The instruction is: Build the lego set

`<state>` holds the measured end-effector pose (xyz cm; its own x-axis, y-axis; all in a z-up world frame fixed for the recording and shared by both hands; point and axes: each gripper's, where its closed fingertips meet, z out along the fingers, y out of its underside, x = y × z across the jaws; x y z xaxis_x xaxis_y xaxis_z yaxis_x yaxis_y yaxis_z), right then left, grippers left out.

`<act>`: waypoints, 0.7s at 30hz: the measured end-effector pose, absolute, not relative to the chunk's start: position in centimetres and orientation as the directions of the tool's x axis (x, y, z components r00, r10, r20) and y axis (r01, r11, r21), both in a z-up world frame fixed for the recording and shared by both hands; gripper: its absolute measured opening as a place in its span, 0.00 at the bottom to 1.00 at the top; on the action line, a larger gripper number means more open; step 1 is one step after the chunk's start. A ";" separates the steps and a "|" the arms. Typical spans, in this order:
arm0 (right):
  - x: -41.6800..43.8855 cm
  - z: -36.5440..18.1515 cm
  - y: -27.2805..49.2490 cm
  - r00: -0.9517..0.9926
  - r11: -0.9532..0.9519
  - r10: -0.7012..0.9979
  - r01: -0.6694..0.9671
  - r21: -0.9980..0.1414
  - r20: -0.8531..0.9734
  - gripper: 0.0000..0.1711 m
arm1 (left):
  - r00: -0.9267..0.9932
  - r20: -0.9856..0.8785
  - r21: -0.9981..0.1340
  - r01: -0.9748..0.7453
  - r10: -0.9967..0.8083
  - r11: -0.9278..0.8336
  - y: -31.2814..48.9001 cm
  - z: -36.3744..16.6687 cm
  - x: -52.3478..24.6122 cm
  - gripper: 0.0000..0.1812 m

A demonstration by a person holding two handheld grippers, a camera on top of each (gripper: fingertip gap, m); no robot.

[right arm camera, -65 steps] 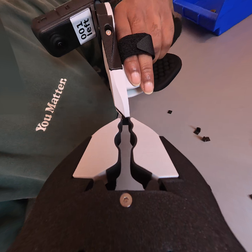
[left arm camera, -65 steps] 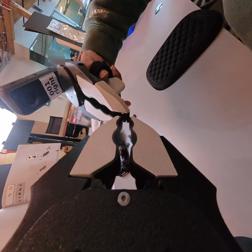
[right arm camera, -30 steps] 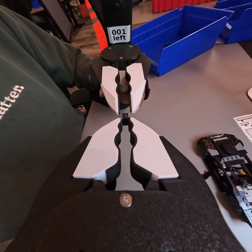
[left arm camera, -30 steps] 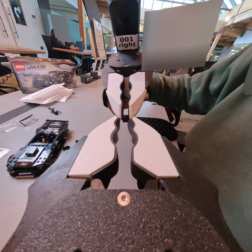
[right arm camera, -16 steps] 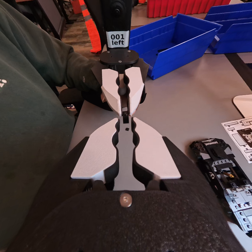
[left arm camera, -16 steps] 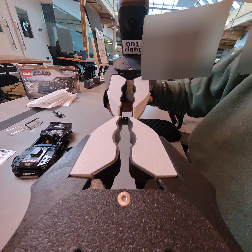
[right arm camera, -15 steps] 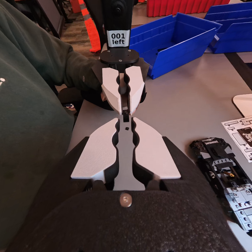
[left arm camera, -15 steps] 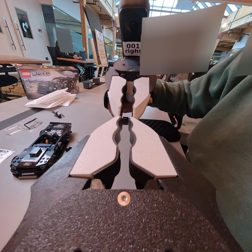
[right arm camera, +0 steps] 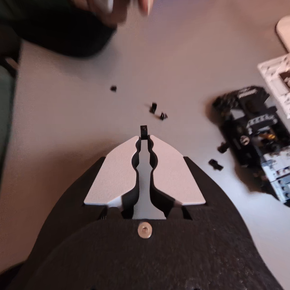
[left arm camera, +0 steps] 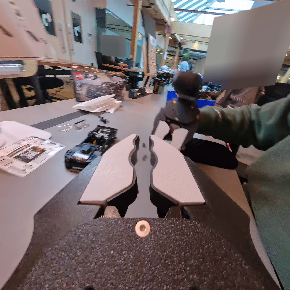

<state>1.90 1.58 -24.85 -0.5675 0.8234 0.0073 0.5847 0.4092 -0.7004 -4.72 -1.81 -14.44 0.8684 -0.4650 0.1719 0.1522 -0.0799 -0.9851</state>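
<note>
My right gripper (right arm camera: 144, 136) pinches a tiny, light, stiff black piece (right arm camera: 143, 131) by its lower end, just left of the car (right arm camera: 257, 141), so it could slip easily, while my left gripper (left arm camera: 143, 136) gapes empty.

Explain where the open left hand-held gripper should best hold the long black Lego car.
Probably across the two long sides of the long black Lego car, near mid-length, coming from above: it lies flat on the grey table, and its width is the narrower span.
</note>
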 end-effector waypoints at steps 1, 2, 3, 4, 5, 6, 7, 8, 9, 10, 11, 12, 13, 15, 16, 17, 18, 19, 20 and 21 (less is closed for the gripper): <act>2.1 -25.9 1.6 -0.571 0.431 0.821 0.600 -0.674 0.016 0.05 | 0.883 0.185 -0.983 0.166 -0.431 -0.081 -1.7 -14.6 -5.8 0.05; 2.3 -26.6 1.5 -0.577 0.447 0.816 0.609 -0.655 0.020 0.05 | 0.899 0.191 -0.982 0.171 -0.394 -0.085 -1.5 -14.9 -6.8 0.04; 2.3 -27.2 1.4 -0.584 0.464 0.811 0.614 -0.638 0.028 0.05 | 0.911 0.198 -0.980 0.176 -0.360 -0.093 -1.4 -15.2 -7.7 0.03; 2.2 -27.5 1.3 -0.593 0.482 0.804 0.614 -0.625 0.039 0.05 | 0.920 0.211 -0.977 0.188 -0.330 -0.100 -1.3 -15.5 -8.5 0.03; 2.3 -27.8 1.1 -0.606 0.501 0.795 0.614 -0.610 0.043 0.05 | 0.926 0.222 -0.975 0.200 -0.306 -0.102 -1.2 -15.7 -9.2 0.03; 2.3 -28.1 1.0 -0.618 0.518 0.785 0.617 -0.593 0.044 0.05 | 0.932 0.228 -0.973 0.205 -0.284 -0.107 -1.1 -16.0 -9.7 0.03; 2.2 -28.3 0.9 -0.626 0.531 0.778 0.614 -0.584 0.049 0.05 | 0.938 0.225 -0.973 0.201 -0.264 -0.114 -1.1 -16.3 -10.1 0.03; 2.1 -28.3 0.8 -0.633 0.536 0.772 0.608 -0.586 0.050 0.05 | 0.944 0.215 -0.974 0.189 -0.251 -0.123 -1.1 -16.6 -10.3 0.02; 2.1 -28.3 0.7 -0.639 0.538 0.768 0.609 -0.584 0.042 0.05 | 0.950 0.198 -0.977 0.169 -0.242 -0.132 -1.1 -16.9 -10.4 0.02; 2.1 -28.3 0.7 -0.641 0.536 0.767 0.610 -0.583 0.034 0.05 | 0.956 0.175 -0.980 0.145 -0.236 -0.139 -1.1 -17.1 -10.4 0.02; 2.1 -28.3 0.7 -0.644 0.536 0.764 0.611 -0.583 0.028 0.05 | 0.960 0.155 -0.982 0.123 -0.233 -0.146 -1.0 -17.2 -10.4 0.02; 2.0 -28.3 0.7 -0.647 0.537 0.762 0.610 -0.582 0.026 0.05 | 0.963 0.138 -0.983 0.103 -0.231 -0.154 -1.0 -17.3 -10.3 0.02; 2.0 -28.3 0.7 -0.650 0.540 0.760 0.609 -0.581 0.024 0.06 | 0.965 0.121 -0.983 0.085 -0.232 -0.160 -1.0 -17.5 -10.2 0.02; 2.1 -28.3 0.7 -0.653 0.540 0.757 0.609 -0.581 0.019 0.08 | 0.967 0.094 -0.983 0.052 -0.237 -0.174 -1.0 -17.8 -10.0 0.02; 2.1 -28.3 0.7 -0.652 0.538 0.758 0.609 -0.583 0.018 0.09 | 0.966 0.085 -0.982 0.040 -0.243 -0.184 -1.0 -18.0 -9.9 0.02; 2.2 -28.3 0.7 -0.651 0.533 0.759 0.609 -0.588 0.014 0.09 | 0.966 0.077 -0.981 0.029 -0.248 -0.191 -1.0 -18.2 -9.7 0.02; 2.3 -28.2 0.7 -0.645 0.523 0.764 0.609 -0.596 0.011 0.09 | 0.965 0.068 -0.980 0.017 -0.252 -0.198 -1.0 -18.3 -9.5 0.02; 2.4 -28.1 0.8 -0.636 0.510 0.772 0.609 -0.607 0.010 0.09 | 0.965 0.060 -0.979 0.007 -0.257 -0.205 -1.0 -18.5 -9.4 0.02; 2.4 -27.9 0.9 -0.624 0.496 0.781 0.609 -0.619 0.011 0.10 | 0.963 0.055 -0.978 -0.002 -0.262 -0.210 -1.0 -18.6 -9.2 0.02; 2.5 -27.7 1.0 -0.610 0.480 0.792 0.606 -0.634 0.016 0.11 | 0.962 0.051 -0.977 -0.008 -0.268 -0.214 -1.0 -18.7 -9.0 0.02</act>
